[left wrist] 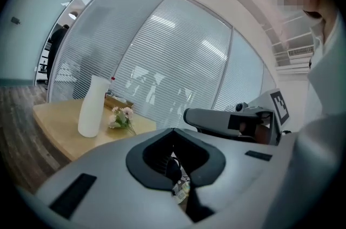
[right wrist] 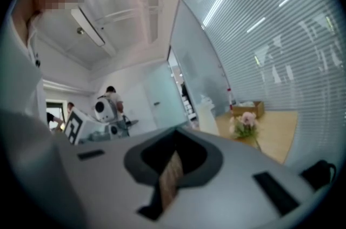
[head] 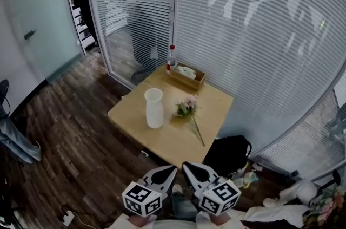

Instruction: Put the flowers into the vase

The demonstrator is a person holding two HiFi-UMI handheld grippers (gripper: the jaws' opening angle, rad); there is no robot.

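- Flowers lie flat on the counter with the blossoms just beside the white vase. The stem trails toward the near edge, probably for an easy pick.
- Vase stands upright, mouth up, ready to receive them.
- Left gripper and right gripper hover short of the counter, jaws pressed together on nothing.
- Blossoms look pale pink, with green leaves and a thin stem.

No writing, label, brand or number can be read on anything in view.
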